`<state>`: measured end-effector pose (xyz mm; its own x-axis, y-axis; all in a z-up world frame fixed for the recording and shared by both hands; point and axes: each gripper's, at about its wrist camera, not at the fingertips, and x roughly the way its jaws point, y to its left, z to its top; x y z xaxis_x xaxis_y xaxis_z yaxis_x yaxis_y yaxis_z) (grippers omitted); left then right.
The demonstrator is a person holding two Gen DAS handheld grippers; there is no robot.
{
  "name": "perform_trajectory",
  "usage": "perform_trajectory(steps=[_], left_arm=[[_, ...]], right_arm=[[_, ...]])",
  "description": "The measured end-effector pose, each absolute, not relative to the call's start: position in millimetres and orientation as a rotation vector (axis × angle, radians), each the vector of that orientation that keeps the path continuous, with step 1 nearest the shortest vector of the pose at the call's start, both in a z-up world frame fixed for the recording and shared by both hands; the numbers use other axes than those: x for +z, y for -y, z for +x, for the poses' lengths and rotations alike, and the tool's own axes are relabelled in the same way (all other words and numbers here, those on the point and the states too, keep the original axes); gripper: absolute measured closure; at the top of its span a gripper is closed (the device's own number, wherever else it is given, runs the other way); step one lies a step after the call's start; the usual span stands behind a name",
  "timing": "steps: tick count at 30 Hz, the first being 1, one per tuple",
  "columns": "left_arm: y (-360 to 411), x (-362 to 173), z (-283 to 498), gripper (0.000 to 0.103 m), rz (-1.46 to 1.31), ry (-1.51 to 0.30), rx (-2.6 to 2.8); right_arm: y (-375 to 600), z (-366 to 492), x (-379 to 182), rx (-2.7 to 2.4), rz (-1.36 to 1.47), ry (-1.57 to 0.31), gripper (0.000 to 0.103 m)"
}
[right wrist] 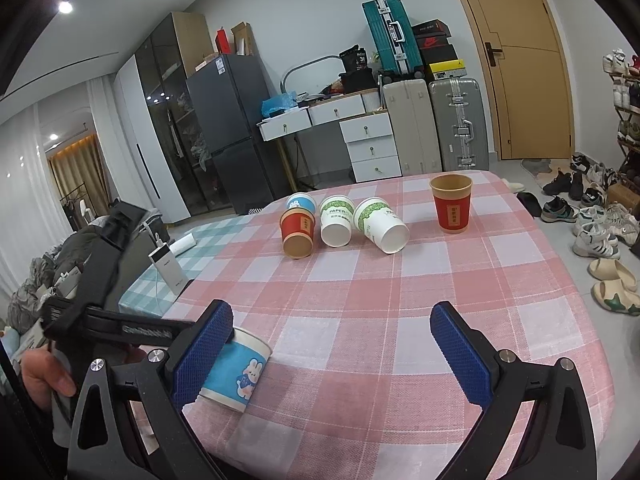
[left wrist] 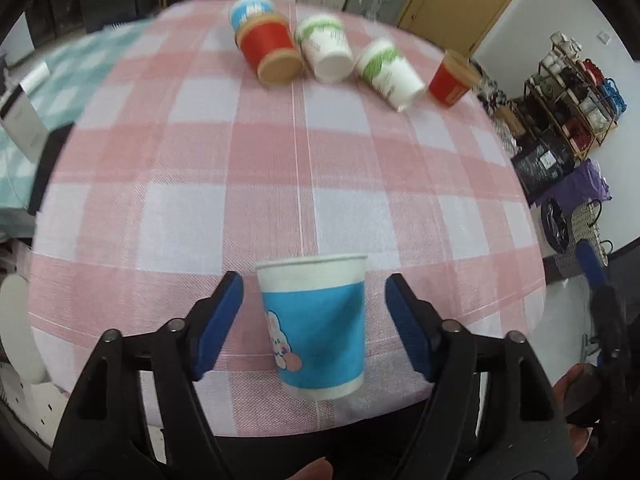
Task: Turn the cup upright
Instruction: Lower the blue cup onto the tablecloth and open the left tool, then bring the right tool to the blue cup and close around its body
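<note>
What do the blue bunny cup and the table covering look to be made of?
Blue bunny cup: apparently paper, matte, with a thin rolled white rim and a printed blue wrap. Table covering: woven cloth in pink and white check; thread texture shows, likely cotton or a blend.

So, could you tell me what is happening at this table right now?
A person holds a gripper in each hand over a pink checked tablecloth. The left gripper, open, brackets an upright blue bunny cup without touching it. The right gripper is open and empty. Four cups lie tipped farther back; a red cup stands upright.

The right claw's finger [right wrist: 202, 354] hides part of the blue bunny cup [right wrist: 236, 372].
</note>
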<state>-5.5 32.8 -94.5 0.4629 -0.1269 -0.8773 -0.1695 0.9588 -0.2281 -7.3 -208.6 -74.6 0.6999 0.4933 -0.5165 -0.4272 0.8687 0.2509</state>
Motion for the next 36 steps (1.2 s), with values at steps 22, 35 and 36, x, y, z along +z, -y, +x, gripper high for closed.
perform_trajectory(steps=[22, 35, 36], left_arm=[[-34.5, -2.5, -105.5, 0.001, -0.116, -0.611, 0.22], [-46.0, 0.0, -129.0, 0.001, -0.157, -0.589, 0.224], [-48.0, -0.5, -130.0, 0.001, -0.162, -0.589, 0.223]], right_arm=[[176.3, -30.6, -39.4, 0.628, 0.106, -0.539, 0.002], [159.2, -30.6, -42.8, 0.653, 0.076, -0.603, 0.001], [156.8, -28.7, -46.0, 0.655, 0.071, -0.62, 0.001]])
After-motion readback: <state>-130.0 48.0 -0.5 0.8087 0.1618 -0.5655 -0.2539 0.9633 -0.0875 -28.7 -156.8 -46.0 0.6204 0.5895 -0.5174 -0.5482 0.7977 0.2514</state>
